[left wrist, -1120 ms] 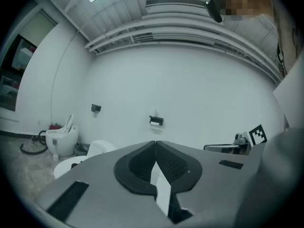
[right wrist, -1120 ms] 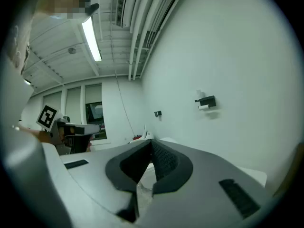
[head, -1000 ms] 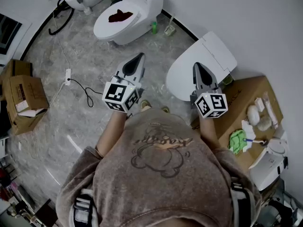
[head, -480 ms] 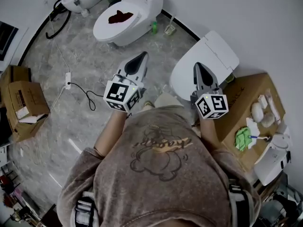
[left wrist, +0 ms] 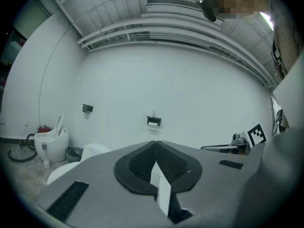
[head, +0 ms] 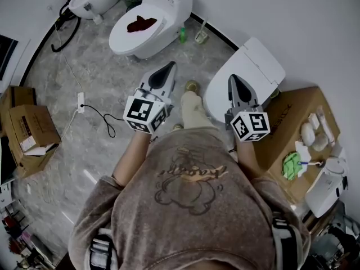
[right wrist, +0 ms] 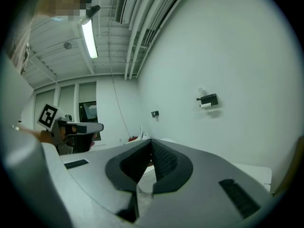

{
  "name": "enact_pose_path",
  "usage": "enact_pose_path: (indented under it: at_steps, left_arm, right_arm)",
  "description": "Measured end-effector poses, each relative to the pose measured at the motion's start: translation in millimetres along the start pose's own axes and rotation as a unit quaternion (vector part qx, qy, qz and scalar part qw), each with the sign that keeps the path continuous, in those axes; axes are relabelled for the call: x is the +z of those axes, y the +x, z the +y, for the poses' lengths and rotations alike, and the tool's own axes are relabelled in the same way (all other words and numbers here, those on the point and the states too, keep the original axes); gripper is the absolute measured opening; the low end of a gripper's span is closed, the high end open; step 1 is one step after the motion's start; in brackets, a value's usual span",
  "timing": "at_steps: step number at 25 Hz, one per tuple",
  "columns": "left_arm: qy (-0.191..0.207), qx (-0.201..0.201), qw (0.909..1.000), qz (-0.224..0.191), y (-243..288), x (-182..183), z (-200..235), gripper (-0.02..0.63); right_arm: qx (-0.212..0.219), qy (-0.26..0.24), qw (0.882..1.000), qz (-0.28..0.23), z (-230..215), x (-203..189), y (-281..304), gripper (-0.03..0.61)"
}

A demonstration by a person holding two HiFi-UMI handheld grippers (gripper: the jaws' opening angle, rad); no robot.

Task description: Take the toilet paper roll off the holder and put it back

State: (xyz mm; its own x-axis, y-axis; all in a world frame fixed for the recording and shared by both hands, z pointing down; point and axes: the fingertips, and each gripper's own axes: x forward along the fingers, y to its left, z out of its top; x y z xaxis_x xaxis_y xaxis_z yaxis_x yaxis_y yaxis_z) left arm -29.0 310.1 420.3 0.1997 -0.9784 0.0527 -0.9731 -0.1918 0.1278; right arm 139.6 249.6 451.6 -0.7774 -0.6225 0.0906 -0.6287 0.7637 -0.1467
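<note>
White wall (left wrist: 199, 84), toilet paper roll (left wrist: 153, 123) well beyond left gripper (left wrist: 155, 143), right gripper (right wrist: 150, 140), both closed, empty

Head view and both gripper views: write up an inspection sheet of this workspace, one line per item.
Surface: grey marbled floor, no spills seen.
Job's things: toilet paper roll sits on its wall holder.
Clutter: cardboard boxes at left; right-hand box carrying a green cloth.
Grippers: left gripper and right gripper both shut, empty, short of the holder.
Cables: power strip and black cord lie on the floor.
Surroundings: white toilets, white wall.
</note>
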Motion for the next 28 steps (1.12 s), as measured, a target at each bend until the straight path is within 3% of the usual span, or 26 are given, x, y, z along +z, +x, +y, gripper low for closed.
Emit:
enact_pose_path:
  at_steps: [13, 28]
  left_arm:
    - [0.004, -0.019, 0.9998, -0.003, 92, 16, 65, 0.02]
    - [0.002, -0.039, 0.9992, -0.006, 231, 59, 128, 0.02]
  right_arm:
    - [-0.012, 0.001, 1.0, -0.011, -46, 17, 103, -0.003]
    - [-0.027, 0.007, 1.0, -0.011, -128, 62, 219, -0.003]
